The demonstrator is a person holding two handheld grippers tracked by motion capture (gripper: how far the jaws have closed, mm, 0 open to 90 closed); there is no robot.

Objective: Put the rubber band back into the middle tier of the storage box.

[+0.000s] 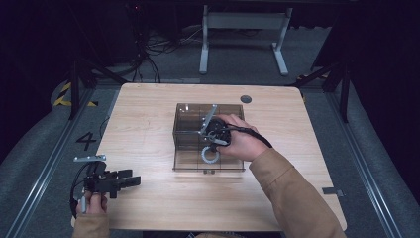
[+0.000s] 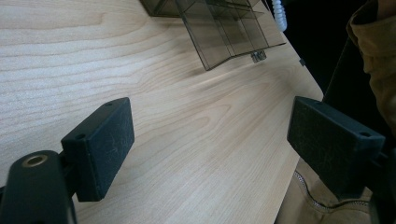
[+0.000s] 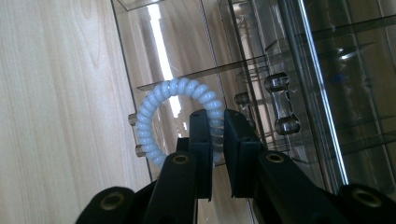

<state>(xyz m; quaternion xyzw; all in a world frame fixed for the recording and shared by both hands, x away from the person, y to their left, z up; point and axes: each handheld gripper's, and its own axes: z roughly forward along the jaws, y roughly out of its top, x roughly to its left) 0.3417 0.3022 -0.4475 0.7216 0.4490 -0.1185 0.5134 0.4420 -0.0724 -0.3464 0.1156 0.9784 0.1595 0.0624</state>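
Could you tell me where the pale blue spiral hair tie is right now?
The hair tie is pinched in the right claw, over the near part of the clear organizer box at the table's centre.

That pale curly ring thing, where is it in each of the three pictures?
High view: the spiral ring hangs from the right tool, over the clear box.
Left gripper view: a white bit at the top edge.
Right gripper view: centre, pinched.
Shared landmark: the clear box.

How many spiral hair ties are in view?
1. The pale blue spiral hair tie is pinched in the right gripper over the near part of the clear organizer box. More may be hidden behind the hand.
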